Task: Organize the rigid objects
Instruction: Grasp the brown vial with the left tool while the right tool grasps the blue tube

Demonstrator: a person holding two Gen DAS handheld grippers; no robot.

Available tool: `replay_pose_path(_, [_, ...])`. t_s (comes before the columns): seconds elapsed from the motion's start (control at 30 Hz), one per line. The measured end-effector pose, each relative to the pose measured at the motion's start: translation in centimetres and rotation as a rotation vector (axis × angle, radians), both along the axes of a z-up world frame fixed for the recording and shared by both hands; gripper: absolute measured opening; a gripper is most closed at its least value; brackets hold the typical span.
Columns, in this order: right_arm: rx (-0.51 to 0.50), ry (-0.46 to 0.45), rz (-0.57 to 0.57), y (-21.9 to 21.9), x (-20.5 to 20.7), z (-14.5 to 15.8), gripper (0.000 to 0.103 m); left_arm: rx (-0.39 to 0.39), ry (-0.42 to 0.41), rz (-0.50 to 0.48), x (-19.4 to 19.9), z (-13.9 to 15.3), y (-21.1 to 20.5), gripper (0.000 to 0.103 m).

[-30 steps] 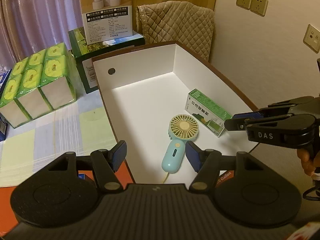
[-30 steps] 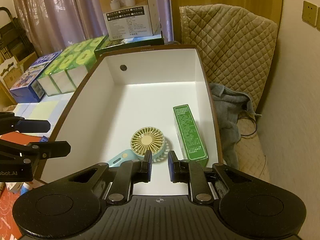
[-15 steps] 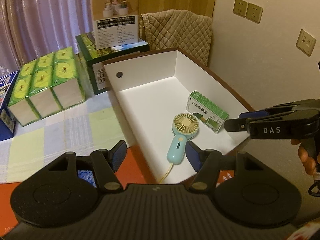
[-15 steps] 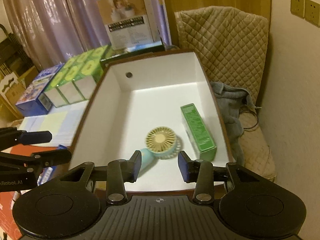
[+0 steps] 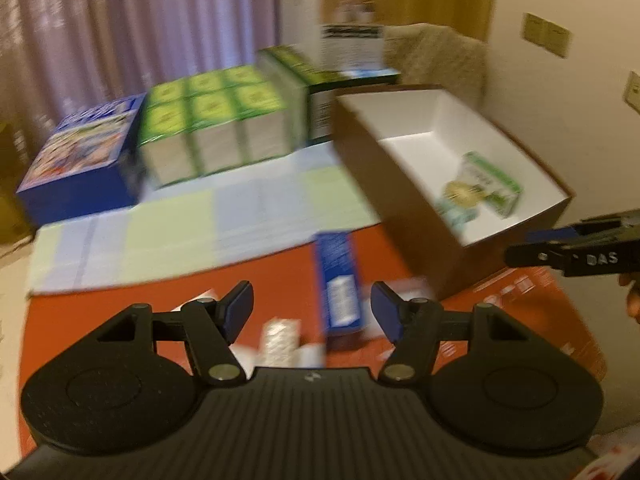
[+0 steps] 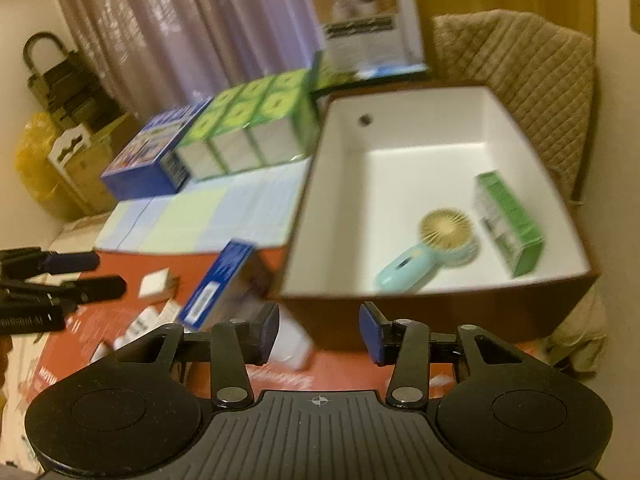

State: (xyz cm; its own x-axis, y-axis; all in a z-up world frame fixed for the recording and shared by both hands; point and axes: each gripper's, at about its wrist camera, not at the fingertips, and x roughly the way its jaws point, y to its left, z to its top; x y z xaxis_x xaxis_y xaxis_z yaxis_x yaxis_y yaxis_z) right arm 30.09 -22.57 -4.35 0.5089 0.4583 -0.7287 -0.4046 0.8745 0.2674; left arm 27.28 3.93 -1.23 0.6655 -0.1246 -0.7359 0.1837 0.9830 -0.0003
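A brown box with a white inside (image 6: 320,184) (image 5: 352,136) holds a mint handheld fan (image 6: 432,248) (image 5: 456,200) and a green carton (image 6: 508,224) (image 5: 492,180). A blue carton (image 5: 338,280) (image 6: 216,284) lies on the red surface left of the box, with small white packets (image 5: 280,340) (image 6: 154,284) near it. My left gripper (image 5: 312,312) is open and empty above the blue carton. My right gripper (image 6: 318,330) is open and empty in front of the box's near wall. Both views are blurred.
Green tissue packs (image 5: 212,128) (image 6: 248,128) and a dark blue box (image 5: 84,164) (image 6: 152,160) stand at the back on a checked cloth (image 5: 180,224). A tall white carton (image 6: 368,20) sits on a green box behind the brown box. A quilted chair (image 6: 520,80) stands to the right.
Both grippers have pulled back and swung left away from the box. The right gripper's jaws have opened wider. The blue carton and white packets have come into view.
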Motion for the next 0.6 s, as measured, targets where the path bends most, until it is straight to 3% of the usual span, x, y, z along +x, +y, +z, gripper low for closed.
replay_pose_path(0.23, [-0.012, 0.05, 0.029, 4.4, -2.5, -2.3, 0.044, 0.016, 0.049, 0.118, -2.9, -1.7, 6.8, 0.061])
replay_pose_path(0.6, [-0.05, 0.104, 0.045, 8.7, -4.5, -4.8, 0.045, 0.046, 0.15, 0.12, -5.7, -6.5, 11.9, 0.06])
